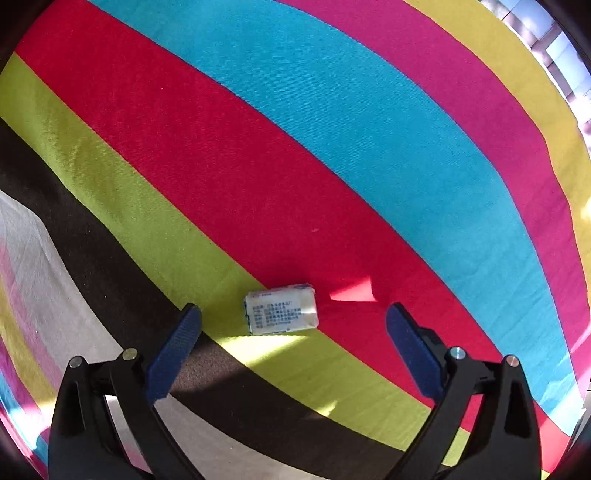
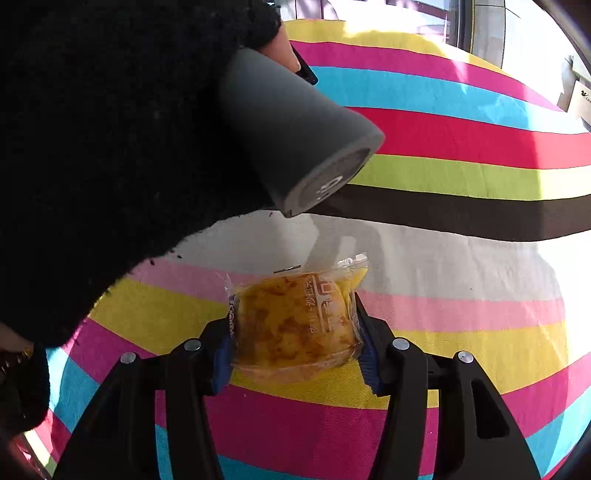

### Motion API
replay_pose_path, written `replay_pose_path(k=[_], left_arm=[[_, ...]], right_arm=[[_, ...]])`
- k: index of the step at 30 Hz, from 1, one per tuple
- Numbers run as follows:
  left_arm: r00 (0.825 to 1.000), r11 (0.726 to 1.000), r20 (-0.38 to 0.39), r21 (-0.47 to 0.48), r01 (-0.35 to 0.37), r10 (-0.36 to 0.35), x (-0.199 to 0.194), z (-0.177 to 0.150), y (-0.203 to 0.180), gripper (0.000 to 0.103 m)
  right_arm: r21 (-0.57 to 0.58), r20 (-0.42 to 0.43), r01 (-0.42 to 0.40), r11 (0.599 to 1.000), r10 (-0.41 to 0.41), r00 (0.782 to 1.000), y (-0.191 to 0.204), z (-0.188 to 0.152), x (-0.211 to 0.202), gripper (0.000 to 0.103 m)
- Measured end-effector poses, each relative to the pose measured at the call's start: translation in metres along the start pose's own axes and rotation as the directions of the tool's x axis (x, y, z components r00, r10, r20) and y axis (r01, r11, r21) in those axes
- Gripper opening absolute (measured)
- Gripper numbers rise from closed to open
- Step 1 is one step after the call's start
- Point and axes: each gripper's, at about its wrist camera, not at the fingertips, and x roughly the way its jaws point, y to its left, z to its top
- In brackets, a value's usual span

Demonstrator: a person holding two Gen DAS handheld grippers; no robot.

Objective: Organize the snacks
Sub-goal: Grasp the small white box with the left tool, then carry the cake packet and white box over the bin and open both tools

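In the left wrist view a small white wrapped candy with blue print lies on the striped cloth, on the border of the green and red stripes. My left gripper is open, its blue pads either side of the candy and a little short of it. In the right wrist view my right gripper is shut on a yellow pastry in a clear wrapper, held above the cloth.
A striped tablecloth covers the whole surface. In the right wrist view the grey handle of the other gripper and a black sleeve fill the upper left. A window lies beyond the table's far edge.
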Motion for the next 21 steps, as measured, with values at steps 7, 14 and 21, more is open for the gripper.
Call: replay_pose_path(k=[7,14,21], left_arm=[[0.999,0.999,0.004,-0.013,-0.045,0.046,0.002,0.006,-0.005,0.096],[1.000,0.997,0.001,0.079,0.011,-0.011,-0.009,0.010,0.006,0.035],[0.989,0.965,0.020,0.225,0.137,-0.145,-0.034,0.002,0.078,0.035]], right_arm=[[0.003,0.001,0.007,1.000,-0.007,1.000,-0.001,0.000,0.001,0.053],[-0.010,-0.002,0.021,1.000,-0.021,1.000,0.001,-0.001,0.001,0.054],[-0.022,-0.005,0.037,0.999,-0.037,0.999,0.006,-0.001,0.002,0.054]])
